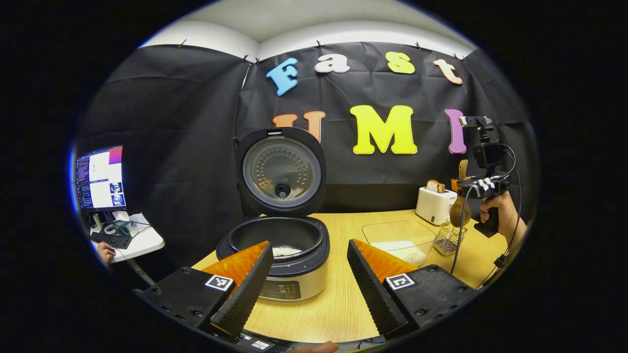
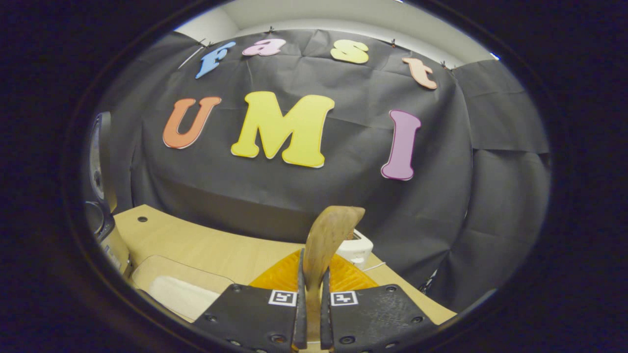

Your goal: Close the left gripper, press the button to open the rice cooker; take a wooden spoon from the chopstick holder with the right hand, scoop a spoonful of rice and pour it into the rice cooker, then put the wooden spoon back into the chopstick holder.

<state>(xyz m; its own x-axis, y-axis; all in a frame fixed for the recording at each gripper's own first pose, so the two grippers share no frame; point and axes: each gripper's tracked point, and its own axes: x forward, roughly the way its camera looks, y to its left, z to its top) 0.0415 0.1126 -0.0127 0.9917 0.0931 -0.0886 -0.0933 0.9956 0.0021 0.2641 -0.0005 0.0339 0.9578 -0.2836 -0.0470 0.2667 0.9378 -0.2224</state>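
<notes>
Black cloth backed the booth, with a light wood table (image 1: 338,299) in front of it. Rice cooker (image 1: 289,264) sat at table's left-centre in the left gripper view, lid (image 1: 281,171) swung fully up, some white rice (image 1: 286,251) visible in the dark inner pot. Left gripper (image 1: 309,279) hung in front of the cooker, fingers spread wide, nothing between them.

Clear container (image 1: 400,240) with rice in it sat right of the cooker. Wire chopstick holder (image 1: 450,239) stood just right of that container, white toaster (image 1: 434,205) behind it with a slice of bread in the slot.

Right gripper (image 1: 478,186) showed at the far right of the left gripper view, held by a hand (image 1: 500,211) above the chopstick holder. Wooden spoon (image 1: 460,208) hung from it, bowl end down, just above the holder; couldn't tell if it touched the wire.

Right gripper view: right gripper's fingers (image 2: 300,304) were nearly together, both pressing on the spoon handle, which stuck up between them. Container with rice lay lower left of that view, toaster partly hidden behind the spoon.

Side desk with a lit monitor (image 1: 100,177) and keyboard stood off to the far left, another hand at its edge.
</notes>
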